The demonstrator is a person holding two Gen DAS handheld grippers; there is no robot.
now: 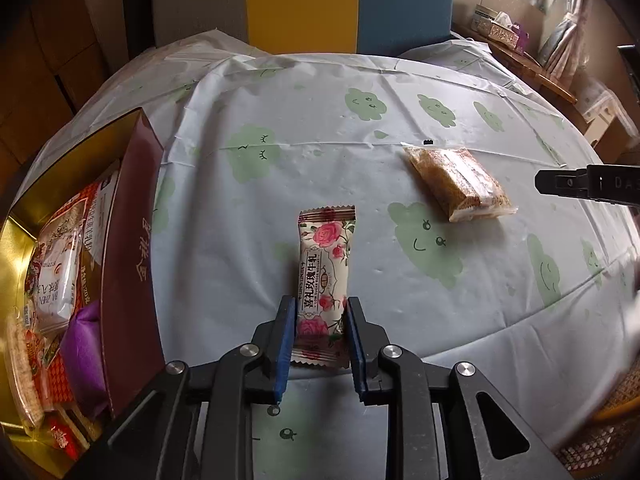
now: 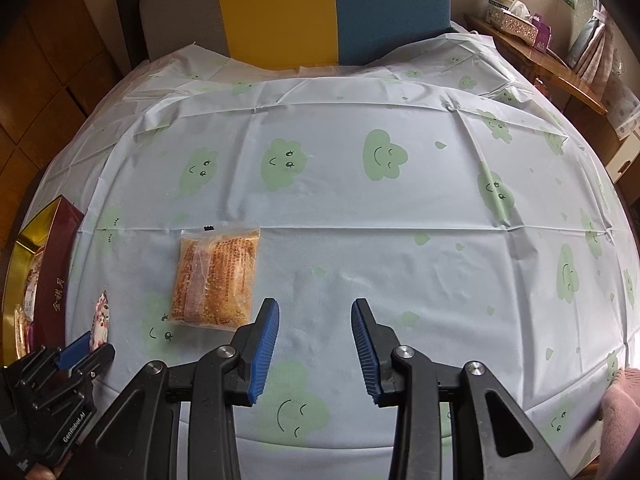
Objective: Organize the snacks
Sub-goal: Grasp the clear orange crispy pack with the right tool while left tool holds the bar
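Left claw [image 1: 320, 312] grips rose-print nougat packet [image 1: 325, 276].

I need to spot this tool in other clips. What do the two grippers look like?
Both are matte black linkage frames with silver pivot bolts and ribbed blue finger pads. The left gripper carries white "GenRobot.AI" lettering on its body, seen in the right wrist view; the right gripper looks identical.

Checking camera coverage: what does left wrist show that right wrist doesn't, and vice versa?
Left wrist only: the left tool shut on the rose-print candy, and the box's contents, including a purple packet.
Right wrist only: the right tool open over bare tablecloth, and a pink sleeve.
Both: the clear packet of golden snack, the gold-lined box, the striped chair back.
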